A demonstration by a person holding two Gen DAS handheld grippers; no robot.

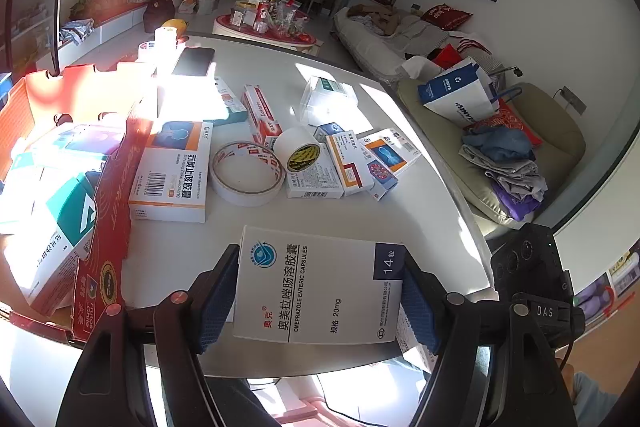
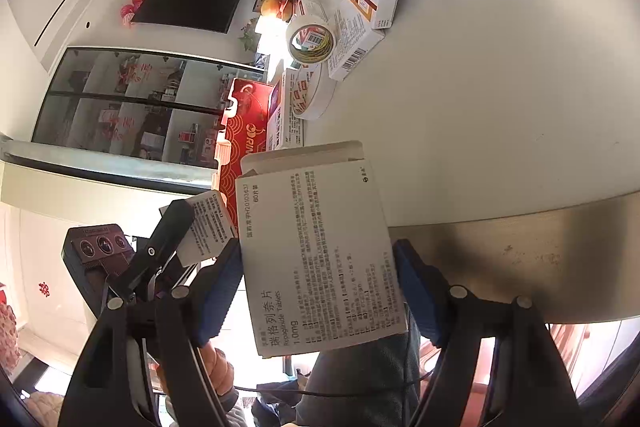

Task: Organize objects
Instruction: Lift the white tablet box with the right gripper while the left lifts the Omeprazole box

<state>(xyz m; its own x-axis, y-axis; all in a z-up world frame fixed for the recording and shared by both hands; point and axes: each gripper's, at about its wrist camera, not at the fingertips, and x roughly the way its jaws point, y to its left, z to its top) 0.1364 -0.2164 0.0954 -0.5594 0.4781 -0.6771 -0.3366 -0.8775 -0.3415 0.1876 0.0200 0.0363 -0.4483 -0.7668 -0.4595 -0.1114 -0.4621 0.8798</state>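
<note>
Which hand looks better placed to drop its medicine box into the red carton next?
Probably the left. Its tongs grip the white omeprazole capsule box, and the red cardboard carton sits just beside them. The right tongs hold the white repaglinide tablet box at the table's edge, farther off.

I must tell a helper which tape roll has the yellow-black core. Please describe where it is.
On the white table, find the red carton at its left edge; a flat, wide tape ring lies further right. The roll leans on white boxes just beyond, tilted, smaller, with a yellow-black label inside.
</note>
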